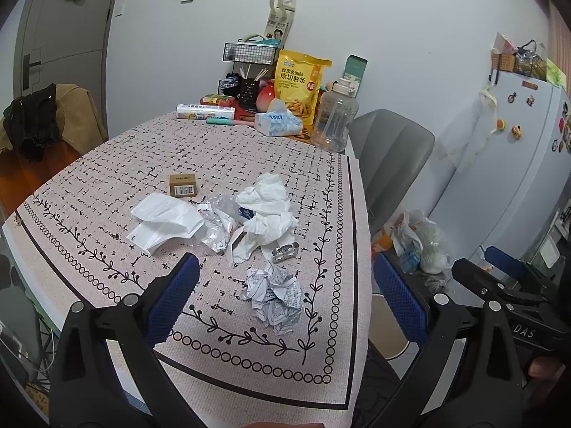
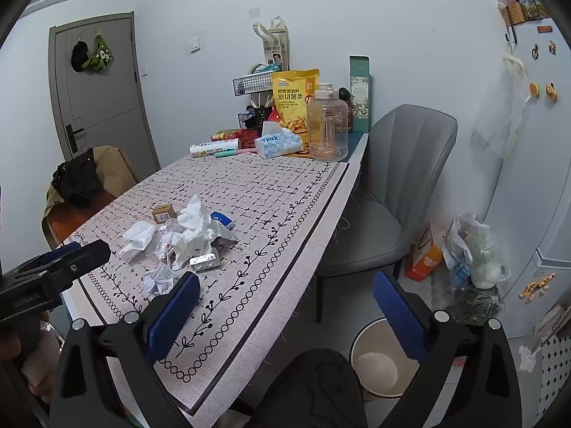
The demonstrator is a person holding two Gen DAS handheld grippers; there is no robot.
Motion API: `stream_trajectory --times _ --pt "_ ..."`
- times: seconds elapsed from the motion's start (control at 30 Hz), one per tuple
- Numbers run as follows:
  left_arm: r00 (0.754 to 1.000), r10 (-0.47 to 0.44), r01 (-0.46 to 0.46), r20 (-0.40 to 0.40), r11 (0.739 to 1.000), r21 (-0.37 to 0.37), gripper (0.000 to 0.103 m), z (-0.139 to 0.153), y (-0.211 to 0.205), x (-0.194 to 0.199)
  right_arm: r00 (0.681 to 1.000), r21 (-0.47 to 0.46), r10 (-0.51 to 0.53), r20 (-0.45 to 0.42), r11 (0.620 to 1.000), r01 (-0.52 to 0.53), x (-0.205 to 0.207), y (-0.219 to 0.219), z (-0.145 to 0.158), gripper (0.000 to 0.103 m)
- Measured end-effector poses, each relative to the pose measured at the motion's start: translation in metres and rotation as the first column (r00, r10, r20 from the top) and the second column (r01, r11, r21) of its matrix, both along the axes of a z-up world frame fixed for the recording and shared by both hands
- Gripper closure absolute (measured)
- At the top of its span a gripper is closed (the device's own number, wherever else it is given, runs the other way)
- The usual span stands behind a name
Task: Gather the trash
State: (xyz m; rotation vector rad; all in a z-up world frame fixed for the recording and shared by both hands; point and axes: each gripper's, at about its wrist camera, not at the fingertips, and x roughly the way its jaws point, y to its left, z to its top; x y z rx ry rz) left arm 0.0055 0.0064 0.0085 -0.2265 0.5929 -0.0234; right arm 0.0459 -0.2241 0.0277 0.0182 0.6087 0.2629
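Both jaws stand wide apart, empty: the left gripper [image 1: 285,296] hovers over the table's [image 1: 107,164] near edge, the right gripper [image 2: 285,314] off its right edge above the bin [image 2: 374,360]. Trash is heaped near the near edge: crumpled paper [image 1: 274,296] closest, then a blister pack [image 1: 284,251], tissues [image 1: 266,210] and a small box [image 1: 183,185]. Best to start with the paper ball, closing across its middle. It has no clear long axis; the blister pack lies roughly parallel to the near edge.

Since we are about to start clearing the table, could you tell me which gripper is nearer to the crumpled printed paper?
Left. The left gripper is open directly over the crumpled printed paper; the right gripper is open off the table's edge, above the bin.
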Motion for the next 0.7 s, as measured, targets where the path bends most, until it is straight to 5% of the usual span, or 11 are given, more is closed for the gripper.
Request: stream_trajectory --times 0.7 --pt "0.999 0.032 -0.032 -0.009 0.999 0.028 0.006 -0.0016 0.0022 0.0039 1.000 0.007 0.006 -0.027 1.000 -0.005 0.0072 0.0009 -0.0066 0.008"
